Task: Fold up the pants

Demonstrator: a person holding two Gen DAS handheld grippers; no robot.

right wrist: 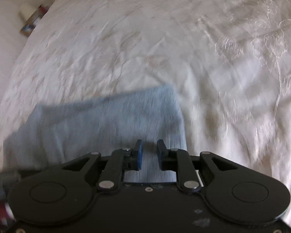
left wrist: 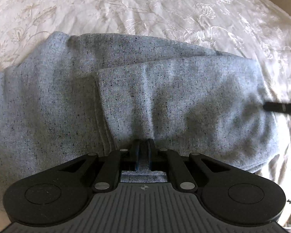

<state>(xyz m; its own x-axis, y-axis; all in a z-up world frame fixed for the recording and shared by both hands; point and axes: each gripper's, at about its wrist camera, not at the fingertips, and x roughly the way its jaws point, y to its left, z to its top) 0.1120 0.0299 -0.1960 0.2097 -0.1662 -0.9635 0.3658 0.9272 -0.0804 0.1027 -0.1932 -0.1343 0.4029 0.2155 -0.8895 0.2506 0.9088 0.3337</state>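
Left gripper [left wrist: 143, 145] fingers pinch the grey pants [left wrist: 67, 106]; right gripper [right wrist: 149, 149] fingers spread above them

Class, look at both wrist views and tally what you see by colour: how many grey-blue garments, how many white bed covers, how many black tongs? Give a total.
Grey-blue: 1, the pants
White: 1, the bed cover
Black: 2, the left tongs pinching the pants and the right tongs open over them
Total: 4
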